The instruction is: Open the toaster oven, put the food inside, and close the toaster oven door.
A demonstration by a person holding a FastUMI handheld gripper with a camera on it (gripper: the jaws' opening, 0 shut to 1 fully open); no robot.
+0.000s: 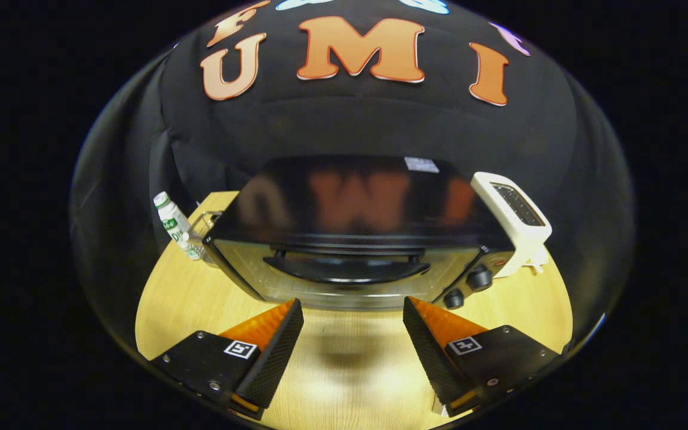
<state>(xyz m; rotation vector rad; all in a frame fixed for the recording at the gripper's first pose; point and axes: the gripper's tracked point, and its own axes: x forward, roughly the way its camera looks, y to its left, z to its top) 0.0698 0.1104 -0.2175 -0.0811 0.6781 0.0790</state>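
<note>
A black toaster oven with a glossy top stands on the wooden table, just ahead of my fingers. Its glass door is closed, and the curved black handle runs across the door's upper part. Two black knobs sit on the panel at the door's right. My gripper is open, its fingers spread wide above the table a short way in front of the door, with nothing between them. No food can be seen from here.
A white pop-up toaster stands close to the oven's right side. A small white bottle with a green label and a clear glass object stand at the oven's left. Bare tabletop lies under and around the fingers.
</note>
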